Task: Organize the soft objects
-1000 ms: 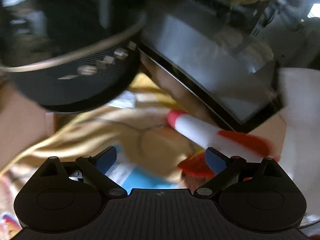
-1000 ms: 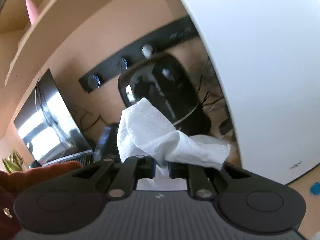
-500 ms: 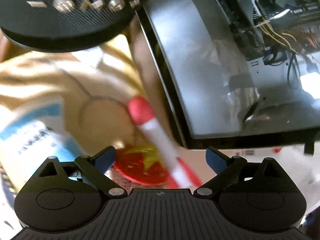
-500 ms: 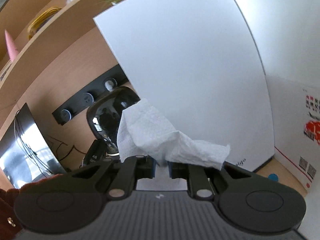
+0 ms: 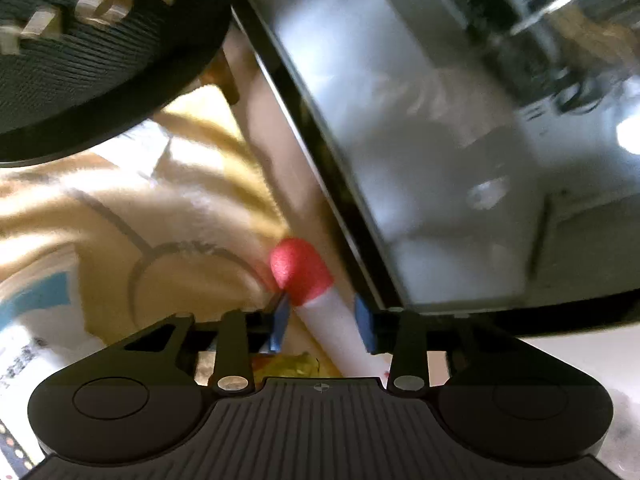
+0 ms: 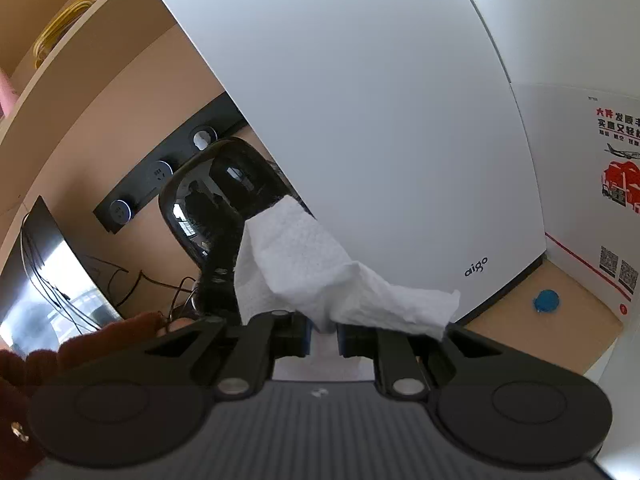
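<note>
Soft toy limb (image 5: pixel 320 304), white with a red tip, is now sitting between the blue pads of my left gripper (image 5: pixel 322 322), which were wide apart half a second ago and are closing narrow around it, so I am judging that the pick of this plush is beginning; it is lying on a yellow plush (image 5: pixel 132 208) beside a dark glass panel (image 5: pixel 420 160). Through the right wrist camera, my right gripper (image 6: pixel 322 330) is still pinching the white paper tissue (image 6: pixel 320 276) in the air before a white case (image 6: pixel 380 120), and I am seeing no container for it.
</note>
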`<state>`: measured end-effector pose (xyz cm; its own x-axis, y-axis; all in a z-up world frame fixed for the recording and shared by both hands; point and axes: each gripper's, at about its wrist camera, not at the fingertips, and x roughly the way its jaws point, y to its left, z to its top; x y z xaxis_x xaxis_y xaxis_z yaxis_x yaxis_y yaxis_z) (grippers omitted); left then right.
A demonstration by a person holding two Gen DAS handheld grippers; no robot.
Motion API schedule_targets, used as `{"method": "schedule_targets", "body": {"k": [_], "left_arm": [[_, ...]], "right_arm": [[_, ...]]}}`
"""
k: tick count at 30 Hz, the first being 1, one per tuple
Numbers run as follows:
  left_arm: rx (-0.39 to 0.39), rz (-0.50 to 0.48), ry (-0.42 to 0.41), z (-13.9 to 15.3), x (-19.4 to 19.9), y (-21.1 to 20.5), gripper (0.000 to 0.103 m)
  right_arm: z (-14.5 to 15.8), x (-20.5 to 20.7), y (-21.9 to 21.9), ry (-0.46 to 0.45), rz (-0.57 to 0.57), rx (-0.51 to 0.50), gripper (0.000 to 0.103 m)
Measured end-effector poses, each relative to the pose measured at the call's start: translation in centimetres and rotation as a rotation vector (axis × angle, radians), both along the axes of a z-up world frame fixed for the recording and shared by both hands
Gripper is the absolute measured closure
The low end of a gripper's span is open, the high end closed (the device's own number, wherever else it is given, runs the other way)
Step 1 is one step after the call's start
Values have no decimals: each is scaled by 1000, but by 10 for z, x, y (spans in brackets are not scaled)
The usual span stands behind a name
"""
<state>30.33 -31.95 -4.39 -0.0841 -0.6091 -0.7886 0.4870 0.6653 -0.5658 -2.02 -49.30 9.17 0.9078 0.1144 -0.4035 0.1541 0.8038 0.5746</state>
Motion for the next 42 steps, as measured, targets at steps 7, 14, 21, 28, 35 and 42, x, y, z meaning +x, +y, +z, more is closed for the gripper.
{"method": "schedule_targets", "body": {"k": [7,14,21,28,35,42], "left_arm": [[-229,59,-83,65,-17,76,72],[-99,6,-112,58,-43,84,53],[54,-110,-167,27,-84,81,19],[121,-163,-269,17,-93,40,9],[149,-186,-396,4,-108,26,41],[79,-71,-464,52,-109,81,40]], "right_arm": [[21,17,9,-13,85,-97,88],[-19,29,10,209,124,-123,88],[-69,62,45,298,191,4,87],[-68,60,44,284,169,-30,87],[-60,35,19,252,52,19,87],[-21,55,32,141,168,14,87]]}}
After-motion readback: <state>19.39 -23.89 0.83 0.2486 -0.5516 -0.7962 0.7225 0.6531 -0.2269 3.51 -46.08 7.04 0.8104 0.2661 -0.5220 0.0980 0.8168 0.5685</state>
